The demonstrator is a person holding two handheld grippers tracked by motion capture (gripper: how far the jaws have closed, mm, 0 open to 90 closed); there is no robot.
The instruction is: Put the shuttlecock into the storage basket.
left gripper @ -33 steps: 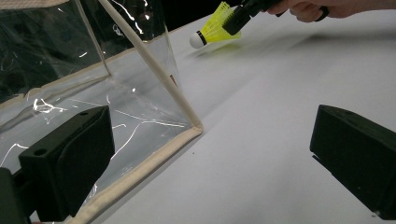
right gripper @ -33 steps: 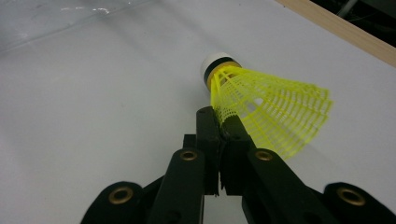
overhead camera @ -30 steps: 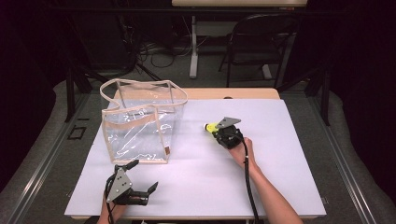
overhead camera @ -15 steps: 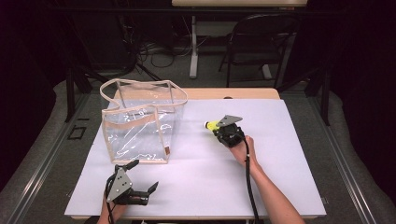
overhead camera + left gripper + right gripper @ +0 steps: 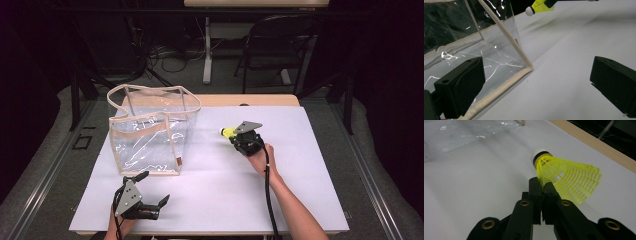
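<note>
One shuttlecock (image 5: 564, 173), with a yellow plastic mesh skirt and a rounded white cork tip banded in black, sits pinched by the skirt's edge between the shut jaws of the right claw (image 5: 543, 185), just above the white desk (image 5: 210, 195), right of the bag. One bag (image 5: 150, 131) of clear, creased plastic with beige fabric trim stands upright and boxy on the desk's left. The left claw (image 5: 152, 189) rests near the desk's front edge, its two blocky black jaws wide apart around nothing, just beside the bag's corner.
</note>
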